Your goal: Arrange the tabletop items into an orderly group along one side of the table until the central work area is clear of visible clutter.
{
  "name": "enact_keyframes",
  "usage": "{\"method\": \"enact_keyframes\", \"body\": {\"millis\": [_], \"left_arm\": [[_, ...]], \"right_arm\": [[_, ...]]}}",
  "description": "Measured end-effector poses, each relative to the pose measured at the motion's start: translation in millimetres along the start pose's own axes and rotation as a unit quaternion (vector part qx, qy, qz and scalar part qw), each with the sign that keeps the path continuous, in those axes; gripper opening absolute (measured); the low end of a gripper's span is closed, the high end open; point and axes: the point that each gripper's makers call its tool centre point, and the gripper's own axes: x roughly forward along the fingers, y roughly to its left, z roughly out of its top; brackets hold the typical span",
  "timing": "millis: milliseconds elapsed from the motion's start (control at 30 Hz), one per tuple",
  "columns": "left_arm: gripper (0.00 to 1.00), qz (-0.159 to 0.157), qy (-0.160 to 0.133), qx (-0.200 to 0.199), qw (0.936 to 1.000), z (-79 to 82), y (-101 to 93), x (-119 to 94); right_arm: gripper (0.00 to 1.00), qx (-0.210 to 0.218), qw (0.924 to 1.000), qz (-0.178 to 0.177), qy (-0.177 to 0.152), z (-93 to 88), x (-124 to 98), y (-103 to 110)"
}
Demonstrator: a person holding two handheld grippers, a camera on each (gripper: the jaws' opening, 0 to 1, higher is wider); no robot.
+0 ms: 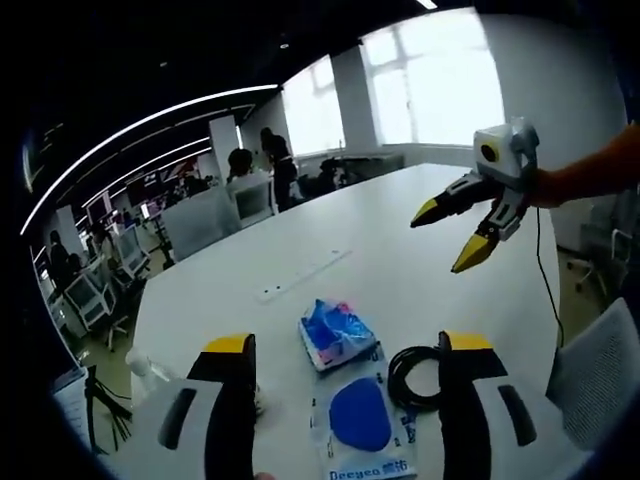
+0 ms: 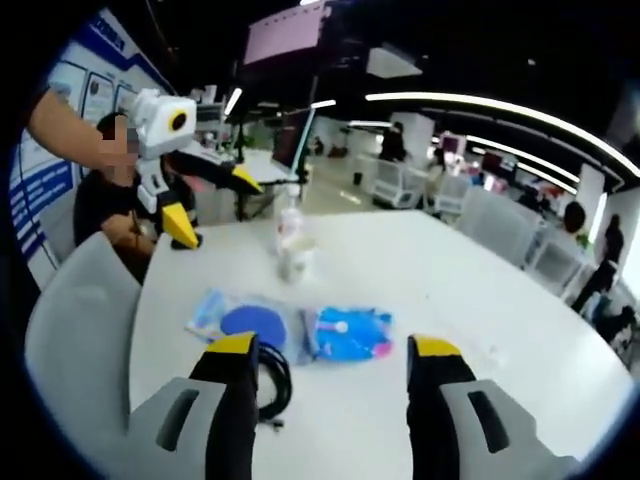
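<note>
Both tools wide and empty; black cable [image 1: 412, 372] partly hidden behind right tool [image 2: 335, 365]

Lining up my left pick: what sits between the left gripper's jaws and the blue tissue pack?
In the left gripper view, the flat packet with the blue disc lies between the left gripper jaws, just short of the blue tissue pack.

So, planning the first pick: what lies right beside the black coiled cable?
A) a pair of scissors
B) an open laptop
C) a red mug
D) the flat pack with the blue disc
D: the black coiled cable lies against the flat pack with the blue disc, seen also in the right gripper view.
</note>
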Motion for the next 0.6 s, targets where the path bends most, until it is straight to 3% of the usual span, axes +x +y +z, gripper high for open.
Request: {"method": "enact_keyframes", "body": {"millis": [600], "left_arm": [[0.62, 0.002, 0.013, -0.023, 0.9997, -20.8, -11.7, 24]], "right_arm": [[0.42, -0.006, 0.9997, 0.003, 0.023, -11.8, 24, -29]]}}
